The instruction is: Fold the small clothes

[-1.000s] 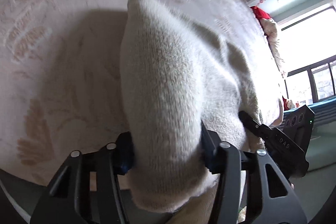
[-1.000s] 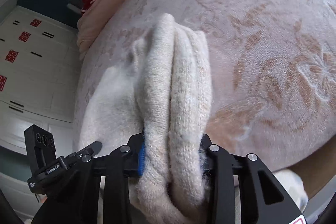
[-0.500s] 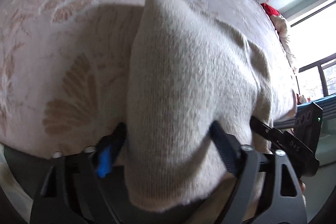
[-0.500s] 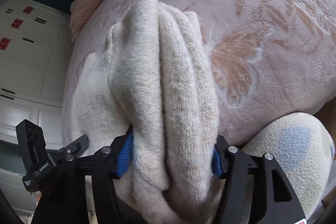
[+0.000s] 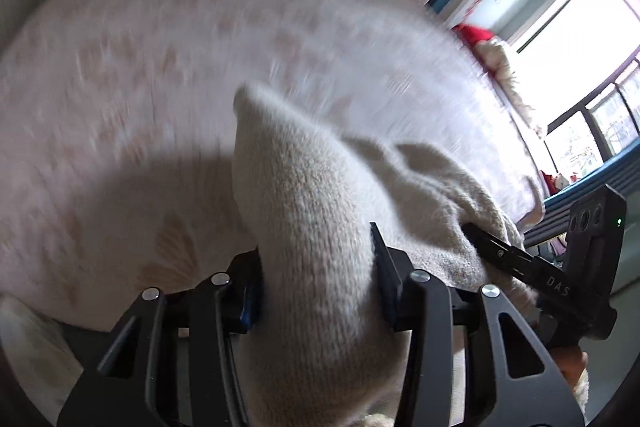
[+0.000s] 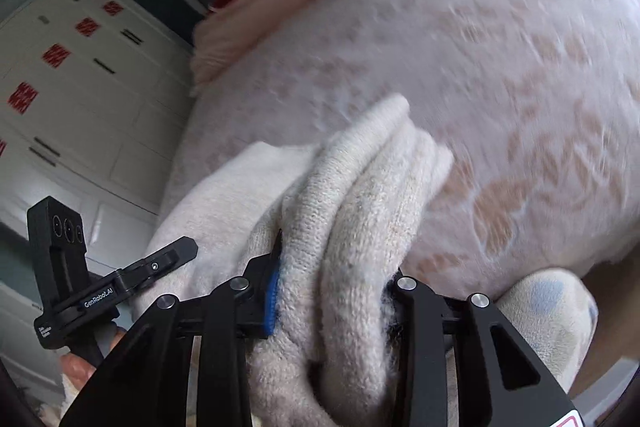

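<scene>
Cream knit garment [image 5: 320, 251], thick and fuzzy, hangs bunched over a pink floral-embossed bedspread [image 5: 160, 67]. Only the left wrist view shows a bright window [image 5: 580, 67]; there the left gripper [image 5: 316, 287] is closing, pinching a broad fold whose peak points away. Only the right wrist view shows white cabinets [image 6: 80, 87]; the right gripper [image 6: 336, 291] is closing on ribbed rolls running lengthwise away from the camera.
</scene>
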Motion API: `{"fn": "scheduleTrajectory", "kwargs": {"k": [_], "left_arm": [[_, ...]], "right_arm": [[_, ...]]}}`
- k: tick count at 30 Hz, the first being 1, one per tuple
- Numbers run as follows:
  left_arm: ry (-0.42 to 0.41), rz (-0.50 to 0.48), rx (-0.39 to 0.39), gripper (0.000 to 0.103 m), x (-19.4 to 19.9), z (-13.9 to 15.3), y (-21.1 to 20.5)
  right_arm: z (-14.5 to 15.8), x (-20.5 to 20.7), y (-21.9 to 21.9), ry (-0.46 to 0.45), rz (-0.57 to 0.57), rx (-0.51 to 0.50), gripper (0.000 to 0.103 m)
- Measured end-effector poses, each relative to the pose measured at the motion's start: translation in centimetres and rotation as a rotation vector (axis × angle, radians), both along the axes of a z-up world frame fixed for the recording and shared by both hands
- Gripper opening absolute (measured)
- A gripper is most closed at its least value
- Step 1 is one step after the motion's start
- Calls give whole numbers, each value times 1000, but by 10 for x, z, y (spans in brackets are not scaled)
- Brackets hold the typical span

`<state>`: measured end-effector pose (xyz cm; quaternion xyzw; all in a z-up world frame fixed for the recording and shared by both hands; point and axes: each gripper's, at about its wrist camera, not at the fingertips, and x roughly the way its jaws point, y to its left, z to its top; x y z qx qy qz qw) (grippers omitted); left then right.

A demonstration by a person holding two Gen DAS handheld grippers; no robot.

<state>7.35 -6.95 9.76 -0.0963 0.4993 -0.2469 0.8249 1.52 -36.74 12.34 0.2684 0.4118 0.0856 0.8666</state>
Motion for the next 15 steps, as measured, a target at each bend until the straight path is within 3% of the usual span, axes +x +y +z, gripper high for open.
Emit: {"fn": "scheduleTrajectory", "kwargs": {"k": [8, 12, 15], "left_arm": [[-376, -18, -103, 43, -28, 156, 40], [-551, -19, -136, 44, -39, 218, 68], [-635, -9, -158, 44, -42, 244, 89]], "right_arm": [[160, -12, 42, -400, 40, -96, 33], [213, -12, 65, -557, 70, -107, 33], [237, -2, 82, -625, 98, -110, 33]]}}
